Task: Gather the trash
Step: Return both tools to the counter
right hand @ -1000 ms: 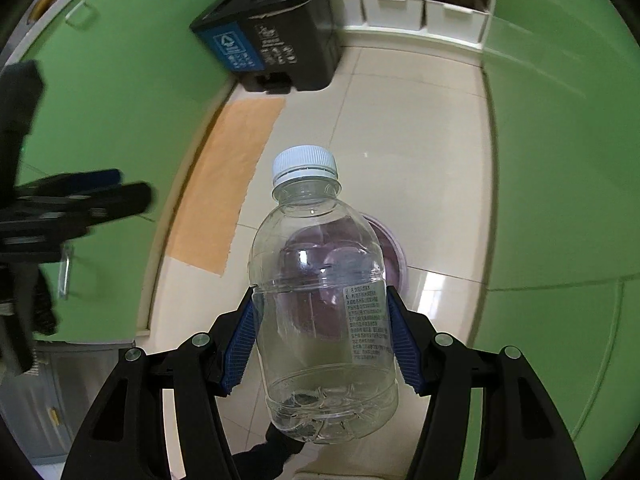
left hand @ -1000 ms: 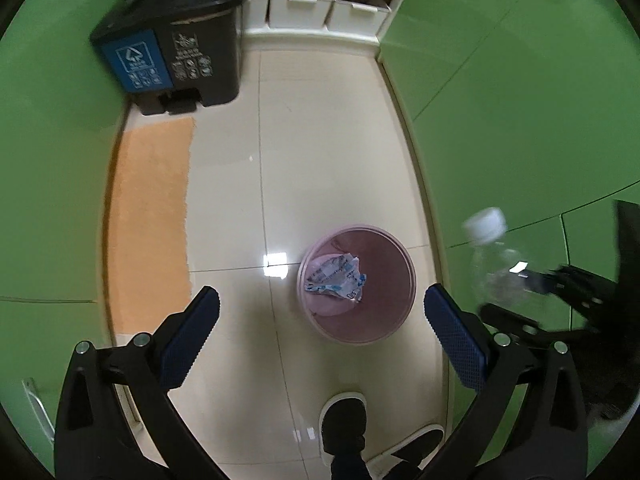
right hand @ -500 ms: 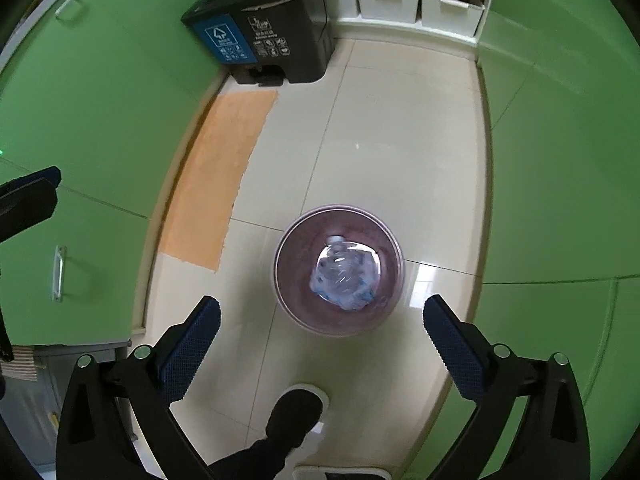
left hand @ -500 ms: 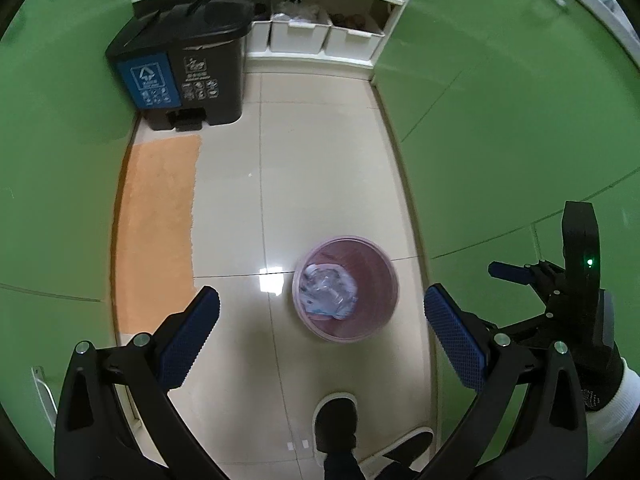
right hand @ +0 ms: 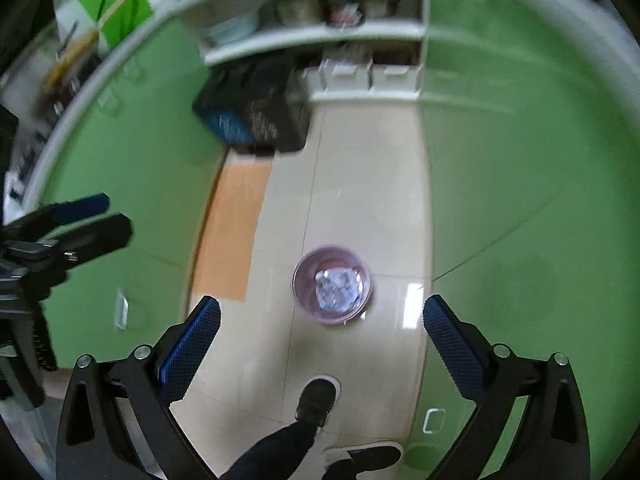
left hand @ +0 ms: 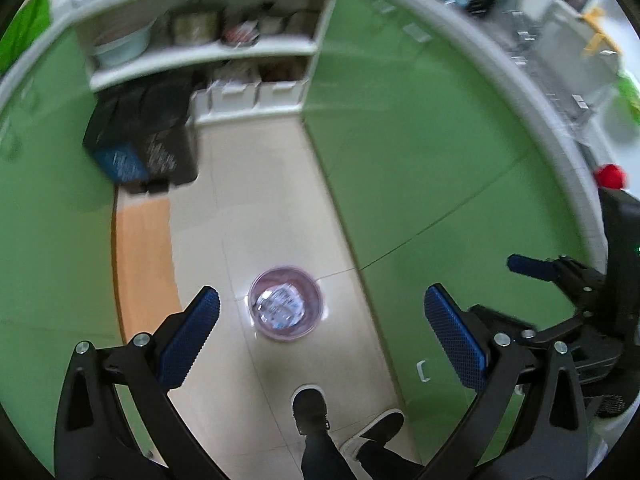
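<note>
Green cabinets flank the pale floor (right hand: 360, 184), now seen from higher up. A second ago the right tongs (right hand: 322, 330) held the bottle (right hand: 338, 286); it now lies in the pink bin (right hand: 304, 296). Both right and left tongs (left hand: 322, 330) gape wide, empty, free for more trash.

We see a bin (right hand: 331, 284) on the floor (right hand: 360, 200) between two cabinet runs, trash (right hand: 338, 290) inside. A mat (right hand: 232, 236) lies to its left, a pedal bin (right hand: 256, 108) behind, below shelves (right hand: 320, 36).
</note>
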`<state>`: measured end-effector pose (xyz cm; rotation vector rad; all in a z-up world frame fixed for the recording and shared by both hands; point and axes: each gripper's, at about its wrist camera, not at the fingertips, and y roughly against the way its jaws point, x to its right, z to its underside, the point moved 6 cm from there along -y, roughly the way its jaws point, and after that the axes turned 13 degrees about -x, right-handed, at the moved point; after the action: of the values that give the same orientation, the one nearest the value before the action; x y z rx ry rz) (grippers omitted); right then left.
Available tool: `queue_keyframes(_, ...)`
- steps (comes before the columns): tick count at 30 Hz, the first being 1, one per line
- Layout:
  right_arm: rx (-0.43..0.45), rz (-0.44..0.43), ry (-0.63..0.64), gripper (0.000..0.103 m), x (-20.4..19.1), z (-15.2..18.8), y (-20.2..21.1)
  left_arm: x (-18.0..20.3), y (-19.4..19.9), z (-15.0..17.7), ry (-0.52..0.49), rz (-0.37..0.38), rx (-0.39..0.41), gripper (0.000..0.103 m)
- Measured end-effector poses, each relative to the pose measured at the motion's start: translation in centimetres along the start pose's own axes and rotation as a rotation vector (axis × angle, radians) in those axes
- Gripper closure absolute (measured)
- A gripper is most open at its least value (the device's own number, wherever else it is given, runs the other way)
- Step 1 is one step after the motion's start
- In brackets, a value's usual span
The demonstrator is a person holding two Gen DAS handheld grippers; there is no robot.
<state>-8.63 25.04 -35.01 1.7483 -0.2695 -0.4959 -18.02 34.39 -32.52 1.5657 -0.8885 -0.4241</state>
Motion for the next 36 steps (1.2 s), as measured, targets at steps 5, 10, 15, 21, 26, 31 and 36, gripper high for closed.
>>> queue_keyframes(5, 0.175, 0.052, -0.130, 0.006, 3.9, 2.5, 12.2, 6.8, 7.5, -2.1, -0.134, 0.048, 0.097, 0.003)
queue_keyframes(10, 0.311, 0.140, -0.288, 0.006, 9.1, 6.5, 21.2, 13.9, 11.6, -3.4, -0.283, 0.080, 0.141, 0.003)
queue_keyframes(15, 0.392, 0.219, -0.447, 0.006, 14.9, 12.0, 26.5, 21.9, 12.7, -4.5, -0.421, 0.124, 0.143, 0.003)
queue_keyframes(21, 0.427, 0.277, -0.596, 0.006, 20.7, 18.4, 29.9, 30.0, 12.0, -4.5, -0.551, 0.173, 0.107, 0.003)
queue_keyframes(26, 0.429, 0.291, -0.658, 0.006, 24.3, 21.4, 30.9, 36.7, 10.0, -4.9, -0.613, 0.204, 0.058, 0.003)
queue_keyframes(31, 0.416, 0.303, -0.671, 0.006, 27.2, 21.9, 31.4, 41.9, 7.3, -5.9, -0.637, 0.187, 0.024, 0.003)
queue_keyframes(36, 0.411, 0.298, -0.680, 0.006, 30.6, 21.8, 31.8, 45.3, 4.2, -7.3, -0.645, 0.151, -0.011, 0.003)
